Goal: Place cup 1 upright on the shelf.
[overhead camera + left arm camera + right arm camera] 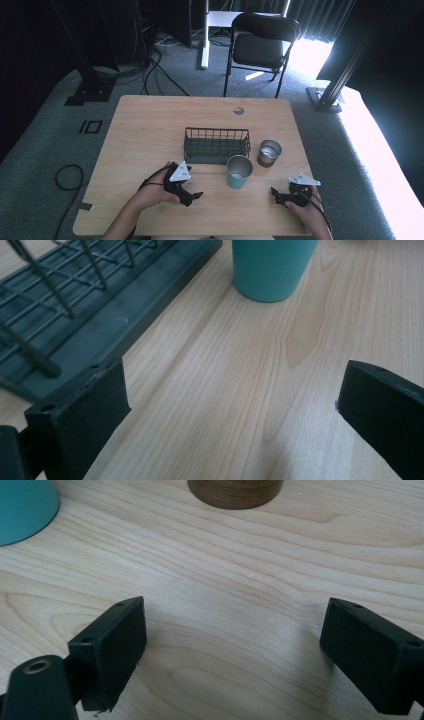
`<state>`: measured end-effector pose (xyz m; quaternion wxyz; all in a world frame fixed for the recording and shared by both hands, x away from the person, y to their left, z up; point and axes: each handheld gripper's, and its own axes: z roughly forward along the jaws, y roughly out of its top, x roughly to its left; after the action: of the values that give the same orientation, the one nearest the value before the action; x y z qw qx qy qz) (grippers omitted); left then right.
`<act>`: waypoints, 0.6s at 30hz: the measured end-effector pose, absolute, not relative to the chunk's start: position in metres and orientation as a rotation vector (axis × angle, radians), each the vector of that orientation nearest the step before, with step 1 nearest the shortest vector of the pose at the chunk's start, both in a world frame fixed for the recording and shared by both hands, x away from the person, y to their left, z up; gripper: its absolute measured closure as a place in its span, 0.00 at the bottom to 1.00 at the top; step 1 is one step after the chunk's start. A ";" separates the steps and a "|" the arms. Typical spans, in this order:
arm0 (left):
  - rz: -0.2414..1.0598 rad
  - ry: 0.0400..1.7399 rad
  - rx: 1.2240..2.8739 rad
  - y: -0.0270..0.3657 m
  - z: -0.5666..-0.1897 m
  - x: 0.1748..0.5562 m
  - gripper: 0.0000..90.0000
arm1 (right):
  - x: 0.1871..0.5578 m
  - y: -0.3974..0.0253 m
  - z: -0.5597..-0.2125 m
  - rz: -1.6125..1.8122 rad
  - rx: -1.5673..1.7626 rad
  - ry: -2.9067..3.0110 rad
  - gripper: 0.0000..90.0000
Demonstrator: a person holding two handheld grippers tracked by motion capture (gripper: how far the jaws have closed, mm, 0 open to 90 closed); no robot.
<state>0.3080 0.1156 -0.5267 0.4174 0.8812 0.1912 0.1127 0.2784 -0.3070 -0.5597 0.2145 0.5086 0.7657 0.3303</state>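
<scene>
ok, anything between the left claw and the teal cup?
Nothing visible. The left claw is open over bare table, and the teal cup stands straight ahead. The wire rack sits off to the side of that line.

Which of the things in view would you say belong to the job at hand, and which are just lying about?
Likely in play:
- teal metal cup
- brown metal cup
- dark wire basket
- left tool, open
- right tool, open

Just about:
- black folding chair
- black floor cables

Wire basket (217, 145) mid-table (145, 130), teal cup (239, 171) and brown cup (269, 153) beside it, hand-held grippers near front edge
</scene>
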 end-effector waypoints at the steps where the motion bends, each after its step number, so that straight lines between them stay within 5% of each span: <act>1: 0.281 0.478 2.207 0.114 -0.527 0.309 0.01 | 0.278 -0.307 -0.560 0.916 1.411 2.124 0.12; 18: 0.250 0.414 2.167 0.077 -0.524 0.316 0.01 | 0.278 -0.307 -0.560 0.916 1.411 2.124 0.12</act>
<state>0.3160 0.0770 -0.5236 0.4446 0.8742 0.1671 0.1009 0.2784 -0.3070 -0.5597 0.2144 0.5085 0.7657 0.3304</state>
